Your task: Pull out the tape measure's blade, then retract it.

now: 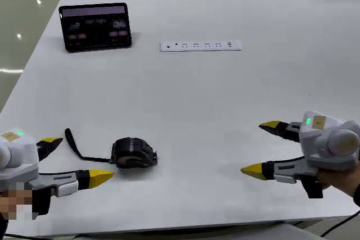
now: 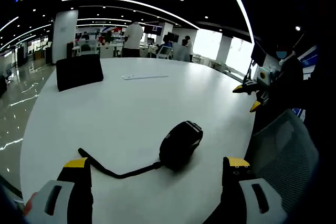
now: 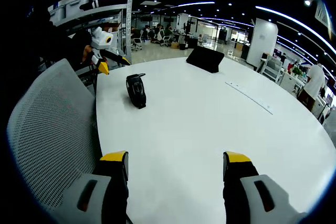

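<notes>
White table: tape measure, tablet, power strip.

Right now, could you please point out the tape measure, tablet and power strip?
Tape measure (image 1: 133,153): head view, middle of its black case.
Tablet (image 1: 95,26): head view, centre of its screen.
Power strip (image 1: 200,45): head view, middle of its body.

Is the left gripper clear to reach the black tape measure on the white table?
Probably yes: the open left gripper faces the black tape measure just ahead of its jaws, with only its thin black strap lying between on the white table.
</notes>
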### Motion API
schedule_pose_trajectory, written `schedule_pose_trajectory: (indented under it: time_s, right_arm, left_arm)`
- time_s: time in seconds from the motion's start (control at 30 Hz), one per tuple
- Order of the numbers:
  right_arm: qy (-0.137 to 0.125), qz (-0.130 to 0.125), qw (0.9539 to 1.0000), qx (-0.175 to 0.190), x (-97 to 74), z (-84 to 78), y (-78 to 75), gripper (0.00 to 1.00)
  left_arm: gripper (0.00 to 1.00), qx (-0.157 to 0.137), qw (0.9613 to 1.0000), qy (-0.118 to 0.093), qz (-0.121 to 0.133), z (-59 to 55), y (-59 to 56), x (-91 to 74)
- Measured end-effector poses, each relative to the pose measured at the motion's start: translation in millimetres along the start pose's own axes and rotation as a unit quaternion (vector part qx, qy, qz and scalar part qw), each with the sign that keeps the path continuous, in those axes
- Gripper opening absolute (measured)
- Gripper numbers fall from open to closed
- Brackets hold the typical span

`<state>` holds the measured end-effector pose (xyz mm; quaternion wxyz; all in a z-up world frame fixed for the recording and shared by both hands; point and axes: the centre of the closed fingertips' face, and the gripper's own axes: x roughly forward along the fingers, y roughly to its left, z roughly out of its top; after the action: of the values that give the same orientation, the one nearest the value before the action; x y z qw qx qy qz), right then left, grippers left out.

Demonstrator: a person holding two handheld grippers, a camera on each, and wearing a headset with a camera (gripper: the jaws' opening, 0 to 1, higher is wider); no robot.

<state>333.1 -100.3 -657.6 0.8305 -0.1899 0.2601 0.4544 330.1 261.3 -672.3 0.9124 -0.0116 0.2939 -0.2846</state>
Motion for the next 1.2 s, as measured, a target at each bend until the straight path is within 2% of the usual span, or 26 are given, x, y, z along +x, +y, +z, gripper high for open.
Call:
schedule_pose_trajectory:
  time_s: [0.07, 0.2, 0.27, 0.33, 0.37, 0.5, 0.63, 0.7, 0.97, 1.2]
  right_arm:
    - [0.003, -0.005, 0.9998, 0.019, -8.7, -8.7, -2.9, 0.75]
    - [0.013, -0.011, 0.9994, 0.031, -18.5, -25.9, -5.7, 0.83]
    - [0.025, -0.016, 0.999, 0.034, -22.2, -38.4, -7.1, 0.88]
    - [0.033, -0.021, 0.9983, 0.042, -26.8, -49.1, -8.3, 0.91]
    - [0.035, -0.021, 0.998, 0.048, -28.6, -52.8, -8.6, 0.93]
    - [0.039, -0.026, 0.997, 0.061, -34.3, -66.0, -12.8, 1.0]
    - [0.04, -0.029, 0.9968, 0.062, -38.5, -66.7, -16.5, 1.0]
    - [0.037, -0.03, 0.997, 0.061, -39.2, -64.4, -18.1, 1.0]
    - [0.037, -0.025, 0.9979, 0.047, -35.6, -58.8, -18.9, 1.0]
    - [0.035, -0.021, 0.9984, 0.04, -35.3, -54.7, -14.3, 1.0]
  left_arm:
    - [1.0, 0.008, 0.9998, -0.004, 0.016, -0.4, 8.6, -4.9]
    - [1.0, 0.004, 0.9999, -0.002, 0.014, -5.3, 15.9, -10.6]
    - [1.0, 0.004, 0.9997, 0.014, 0.018, -12.7, 22.4, -12.4]
    - [1.0, 0.005, 0.9996, 0.015, 0.022, -14.8, 27.3, -14.5]
    - [1.0, 0.001, 0.9997, 0.014, 0.019, -14.8, 27.4, -16.0]
    - [1.0, 0.016, 0.9995, 0.02, 0.019, -15.6, 29.0, -23.4]
    - [1.0, 0.021, 0.9994, 0.009, 0.026, -10.4, 30.1, -31.4]
    - [1.0, 0.012, 0.9997, 0.004, 0.022, -8.2, 28.2, -34.0]
    - [1.0, 0.012, 0.9997, 0.003, 0.023, -7.7, 28.8, -33.3]
    - [1.0, 0.015, 0.9998, 0.008, 0.014, -7.8, 23.9, -32.0]
